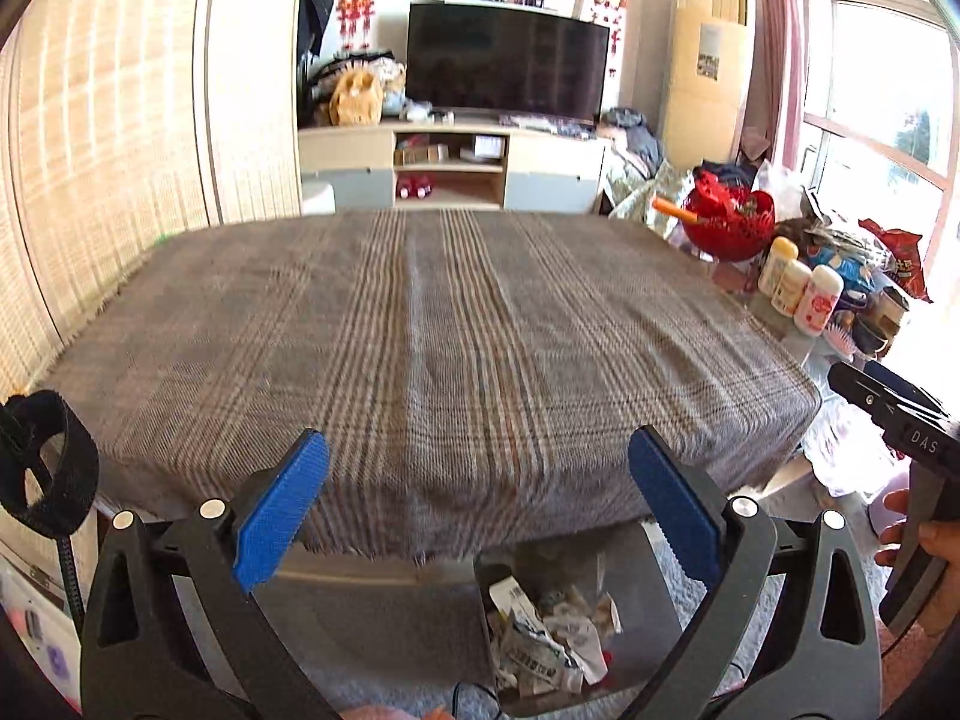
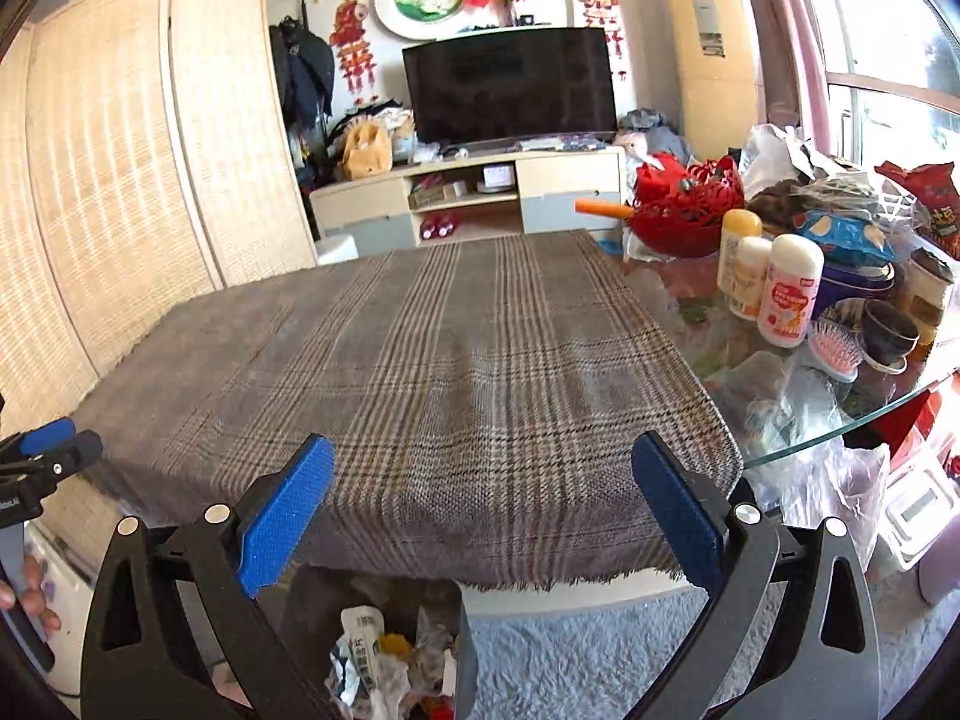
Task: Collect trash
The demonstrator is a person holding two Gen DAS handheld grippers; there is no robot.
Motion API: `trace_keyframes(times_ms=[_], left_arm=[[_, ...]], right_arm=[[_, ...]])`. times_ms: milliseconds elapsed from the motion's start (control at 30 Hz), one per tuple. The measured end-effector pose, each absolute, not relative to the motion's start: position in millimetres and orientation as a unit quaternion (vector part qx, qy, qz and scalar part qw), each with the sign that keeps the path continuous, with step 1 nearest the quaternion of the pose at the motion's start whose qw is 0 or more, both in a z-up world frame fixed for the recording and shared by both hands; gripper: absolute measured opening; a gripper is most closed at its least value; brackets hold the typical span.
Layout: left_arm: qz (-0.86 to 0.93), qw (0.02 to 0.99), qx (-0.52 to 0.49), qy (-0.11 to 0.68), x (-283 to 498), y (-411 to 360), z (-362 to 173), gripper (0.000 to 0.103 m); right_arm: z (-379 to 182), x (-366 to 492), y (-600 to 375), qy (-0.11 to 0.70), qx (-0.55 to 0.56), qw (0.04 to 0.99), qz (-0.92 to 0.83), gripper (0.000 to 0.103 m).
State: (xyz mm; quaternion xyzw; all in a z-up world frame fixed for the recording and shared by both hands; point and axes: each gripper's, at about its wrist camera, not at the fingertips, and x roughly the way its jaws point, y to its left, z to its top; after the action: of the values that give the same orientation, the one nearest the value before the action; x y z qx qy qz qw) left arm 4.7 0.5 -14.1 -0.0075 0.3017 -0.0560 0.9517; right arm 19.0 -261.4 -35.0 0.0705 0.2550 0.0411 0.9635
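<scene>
A dark bin [image 1: 483, 576] stands on the floor under the table's near edge, holding crumpled wrappers and paper trash [image 1: 543, 642]. My left gripper [image 1: 480, 504] hangs open above it, with nothing between its blue pads [image 1: 282, 510]. The right gripper's black frame [image 1: 900, 420] shows at the right edge, held by a hand [image 1: 906, 531]. In the right wrist view my right gripper [image 2: 480, 510] is also open and empty, above the same bin [image 2: 312, 606] and its trash [image 2: 372, 660]. The plaid cloth [image 2: 420, 360] on the table carries no trash that I can see.
The glass tabletop [image 2: 840, 426] at the right holds a red basket [image 2: 684, 210], white bottles [image 2: 786, 294], snack bags [image 2: 840, 234] and a pink hairbrush [image 2: 834, 354]. A woven folding screen [image 2: 120, 210] stands left. Behind are a TV stand [image 2: 468, 192] and a grey rug [image 2: 570, 648].
</scene>
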Motion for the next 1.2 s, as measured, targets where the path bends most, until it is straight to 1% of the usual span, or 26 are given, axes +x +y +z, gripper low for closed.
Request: trace_keyframes(times_ms=[100,233,367,600,1200], left_arm=[[-0.045,0.959,0.009,0.28,-0.1,0.4,-10.4,0.095],[-0.042,0.963,0.011,0.268,-7.3,1.8,-13.6,0.095],[-0.035,0.962,0.004,0.272,-10.3,3.0,-23.5,0.095],[-0.03,0.958,0.006,0.286,-8.5,0.7,-37.6,0.095],[-0.025,0.959,-0.005,0.282,-9.0,6.0,-34.0,0.095]], right_arm=[[-30.8,11.8,-258.9,0.236,0.062,0.969,0.04,0.1],[-34.6,7.4,-252.2,0.238,0.043,0.97,0.04,0.1],[-38.3,5.8,-244.0,0.241,0.015,0.97,0.032,0.1],[-39.2,2.9,-238.7,0.241,0.003,0.97,0.024,0.1],[-39.0,2.7,-238.9,0.242,0.008,0.97,0.027,0.1]])
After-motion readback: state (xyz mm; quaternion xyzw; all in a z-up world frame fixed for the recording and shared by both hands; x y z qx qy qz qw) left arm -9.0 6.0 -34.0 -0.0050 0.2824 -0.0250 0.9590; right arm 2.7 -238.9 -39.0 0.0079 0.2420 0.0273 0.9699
